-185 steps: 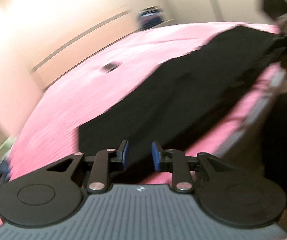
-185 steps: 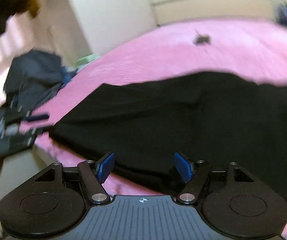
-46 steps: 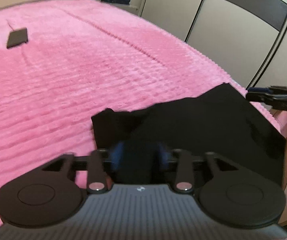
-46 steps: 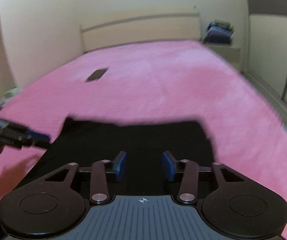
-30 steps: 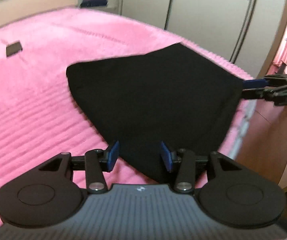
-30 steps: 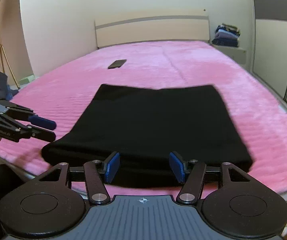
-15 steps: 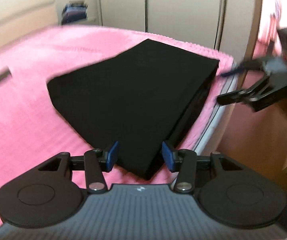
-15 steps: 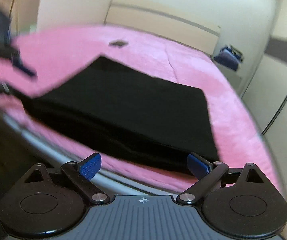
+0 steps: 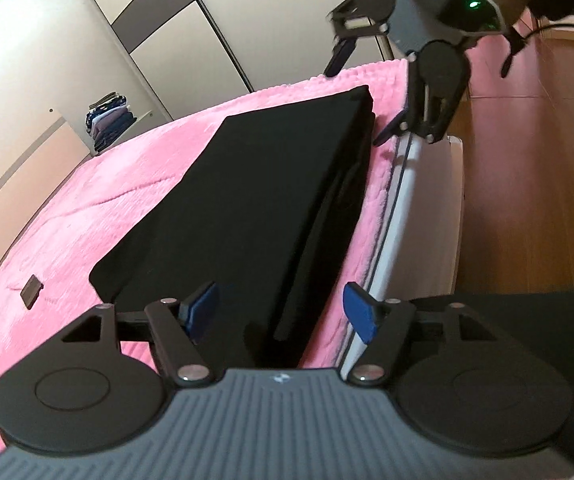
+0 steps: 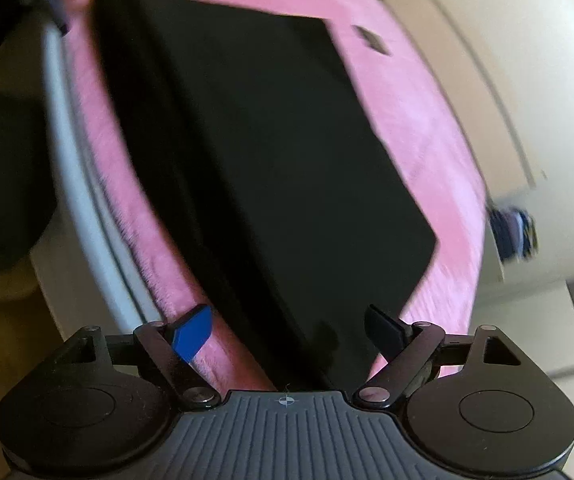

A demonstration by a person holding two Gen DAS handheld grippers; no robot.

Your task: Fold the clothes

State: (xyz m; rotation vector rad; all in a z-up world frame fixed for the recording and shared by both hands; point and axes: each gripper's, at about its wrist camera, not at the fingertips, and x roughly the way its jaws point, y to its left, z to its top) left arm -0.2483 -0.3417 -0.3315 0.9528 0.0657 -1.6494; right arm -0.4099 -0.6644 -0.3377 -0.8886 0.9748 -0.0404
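- A folded black garment (image 9: pixel 263 200) lies flat on a bed's pink blanket (image 9: pixel 99 208), set along the edge of the bed nearest the person.
- The left gripper (image 9: pixel 283 312) hangs over the garment's near corner, its blue-padded jaws spread apart and holding nothing; the cloth lies between and below them.
- The right gripper (image 10: pixel 287 330) hovers at the opposite end of the garment (image 10: pixel 263 152), its jaws likewise released and wide, gripping nothing.
- In the left wrist view the right gripper (image 9: pixel 361 96) appears at the far end of the cloth, jaws apart, just beside the far corner.
- A small dark flat object (image 9: pixel 31 291) lies on the blanket, well apart from the garment, to the left in the left wrist view.
- A stack of folded clothes (image 9: pixel 109 120) sits on a shelf beyond the bed, near the wardrobe doors (image 9: pixel 223 20).
- The right wrist view is blurred.
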